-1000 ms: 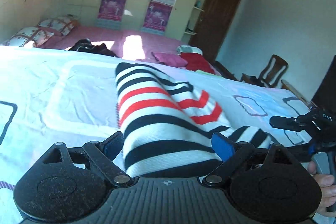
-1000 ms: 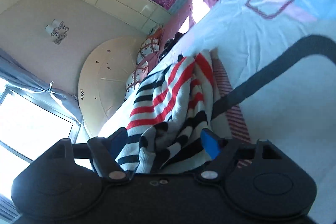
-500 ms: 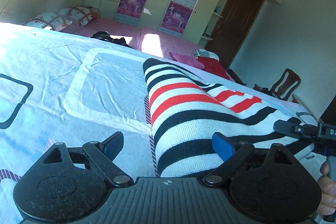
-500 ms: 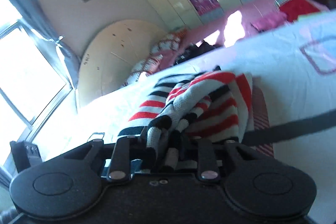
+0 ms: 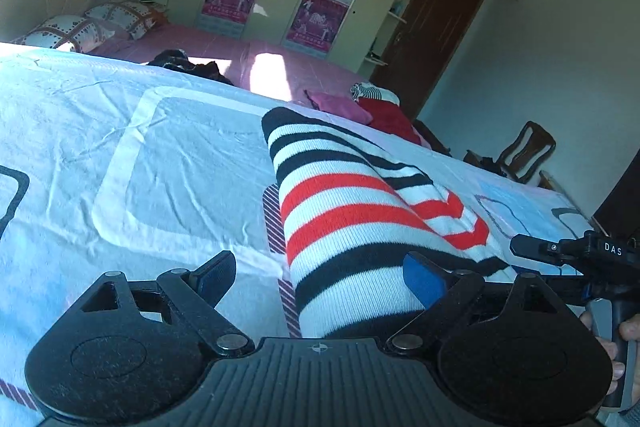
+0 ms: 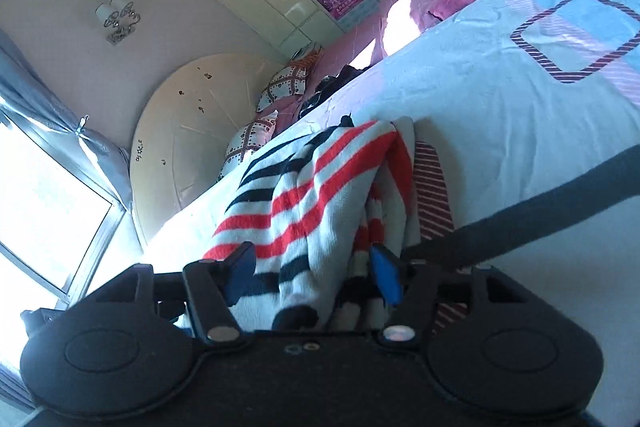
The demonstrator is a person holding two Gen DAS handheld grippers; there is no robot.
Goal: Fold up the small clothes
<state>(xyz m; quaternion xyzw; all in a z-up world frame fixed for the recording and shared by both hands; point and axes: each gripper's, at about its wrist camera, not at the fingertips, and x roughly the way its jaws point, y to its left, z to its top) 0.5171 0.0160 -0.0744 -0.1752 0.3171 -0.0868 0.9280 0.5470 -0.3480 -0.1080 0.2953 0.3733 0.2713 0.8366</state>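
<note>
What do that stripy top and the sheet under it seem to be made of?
The striped top looks like knitted yarn, wool or acrylic I cannot tell: fine ribs run along its stripes, and the finish is matte. The bed sheet looks like thin woven cotton, smooth, printed and finely creased.

1. I see a bed (image 5: pixel 120 131) under a pale blue and white sheet (image 6: pixel 500 99), creased, printed with rounded rectangles.
2. A folded sweater (image 5: pixel 344 219) striped black, white and red lies directly on it.
3. Beyond, a second bed (image 5: pixel 224 47) in pink carries patterned pillows (image 5: pixel 72 31), dark clothes (image 5: pixel 188 67), a pink cloth (image 5: pixel 336 103) and a red garment (image 5: pixel 388 115).
</note>
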